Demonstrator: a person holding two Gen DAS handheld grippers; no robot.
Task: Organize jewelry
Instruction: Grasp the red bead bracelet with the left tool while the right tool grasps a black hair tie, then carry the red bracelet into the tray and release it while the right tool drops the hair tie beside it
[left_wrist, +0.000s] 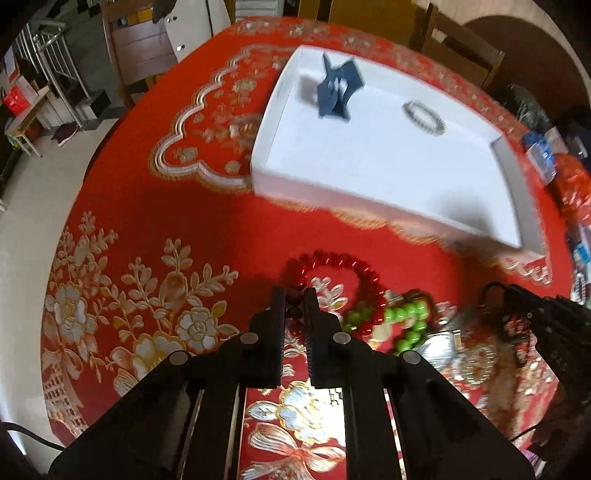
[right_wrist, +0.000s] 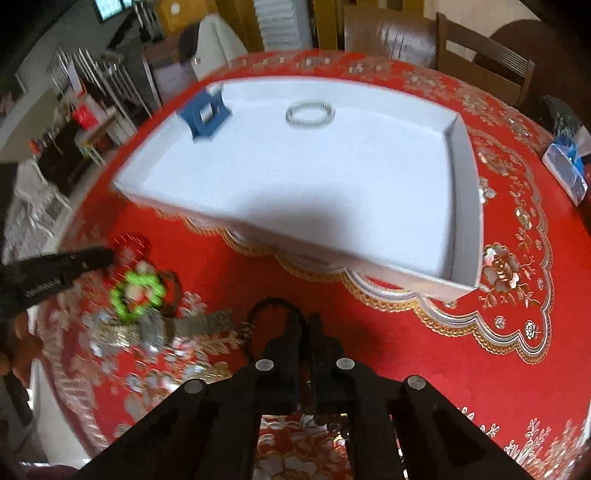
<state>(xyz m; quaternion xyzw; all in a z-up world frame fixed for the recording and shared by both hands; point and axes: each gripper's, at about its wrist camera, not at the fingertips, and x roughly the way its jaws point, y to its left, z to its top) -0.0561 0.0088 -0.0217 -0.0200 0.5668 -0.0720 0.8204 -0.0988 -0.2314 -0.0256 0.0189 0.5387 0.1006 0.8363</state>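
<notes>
A white tray (left_wrist: 369, 206) (right_wrist: 465, 192) sits on the red tablecloth and holds a blue stand (left_wrist: 338, 90) (right_wrist: 205, 112) and a silver bracelet (left_wrist: 424, 116) (right_wrist: 310, 112). My left gripper (left_wrist: 294, 295) is shut on a red bead bracelet (left_wrist: 354, 267) (right_wrist: 129, 242). A green bead bracelet (left_wrist: 406, 317) (right_wrist: 138, 291) and a metal watch (right_wrist: 173, 326) (left_wrist: 443, 341) lie beside it. My right gripper (right_wrist: 304, 321) (left_wrist: 517, 295) is shut on a dark bead bracelet (right_wrist: 271, 306).
The round table has a red cloth with gold flowers (left_wrist: 147, 221). A blue tissue pack (right_wrist: 567, 170) (left_wrist: 541, 151) lies at the far right. Wooden chairs (right_wrist: 480, 48) stand behind the table.
</notes>
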